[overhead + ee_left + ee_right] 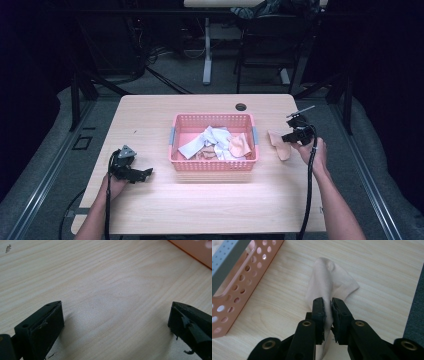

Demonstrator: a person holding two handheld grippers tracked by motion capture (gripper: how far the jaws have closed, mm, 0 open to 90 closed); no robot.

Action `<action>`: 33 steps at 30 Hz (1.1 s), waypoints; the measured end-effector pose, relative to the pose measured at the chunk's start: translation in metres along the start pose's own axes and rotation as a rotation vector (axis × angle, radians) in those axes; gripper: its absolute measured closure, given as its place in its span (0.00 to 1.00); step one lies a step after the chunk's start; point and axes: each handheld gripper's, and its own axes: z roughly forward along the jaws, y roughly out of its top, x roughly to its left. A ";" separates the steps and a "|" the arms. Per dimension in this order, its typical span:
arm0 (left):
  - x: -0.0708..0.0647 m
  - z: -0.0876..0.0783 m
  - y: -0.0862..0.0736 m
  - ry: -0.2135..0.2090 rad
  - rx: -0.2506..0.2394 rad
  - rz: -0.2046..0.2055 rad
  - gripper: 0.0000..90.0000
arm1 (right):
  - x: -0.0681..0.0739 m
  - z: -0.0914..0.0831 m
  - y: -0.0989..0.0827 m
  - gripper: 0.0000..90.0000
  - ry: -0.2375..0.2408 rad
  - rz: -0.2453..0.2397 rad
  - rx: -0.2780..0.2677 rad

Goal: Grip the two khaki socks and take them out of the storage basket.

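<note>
A pale peach cloth [281, 147] [329, 277] lies on the table just right of the pink basket [214, 163]. My right gripper [289, 135] [328, 301] holds its near end; the jaws stand nearly together with the fabric pinched between the pads. The rest of the cloth drapes onto the wood beyond the fingertips. My left gripper [145, 173] [116, 307] rests low over bare table left of the basket, its jaws wide apart with nothing between them.
The basket's perforated wall [244, 272] is close on the left of the right gripper and holds several white and peach cloths [215, 142]. A basket corner [197, 250] lies ahead of the left gripper. The table's right edge [415, 315] is near.
</note>
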 end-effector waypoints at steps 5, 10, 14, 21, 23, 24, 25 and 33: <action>0.000 0.000 0.000 0.000 0.000 0.002 0.00 | -0.002 -0.005 0.000 0.68 -0.005 0.023 -0.018; 0.000 0.000 0.000 0.000 0.000 0.002 0.00 | 0.002 -0.016 0.003 0.43 0.008 0.027 -0.082; 0.000 0.000 0.000 0.000 0.000 0.000 0.00 | 0.007 -0.027 0.008 0.27 0.049 0.022 -0.118; 0.000 0.000 0.000 0.000 0.001 0.002 0.00 | 0.026 -0.039 0.017 0.11 0.062 -0.033 -0.161; 0.000 0.000 0.000 0.000 0.000 0.001 0.00 | 0.033 -0.043 0.020 0.09 0.077 -0.053 -0.167; 0.000 0.000 0.000 0.000 0.000 0.002 0.00 | 0.035 -0.045 0.021 0.08 0.083 -0.063 -0.171; 0.000 0.000 0.000 0.000 0.001 0.001 0.00 | 0.038 -0.047 0.023 0.06 0.090 -0.067 -0.176; 0.000 0.000 0.000 0.000 0.001 0.002 0.00 | 0.051 -0.055 0.030 0.01 0.108 -0.101 -0.207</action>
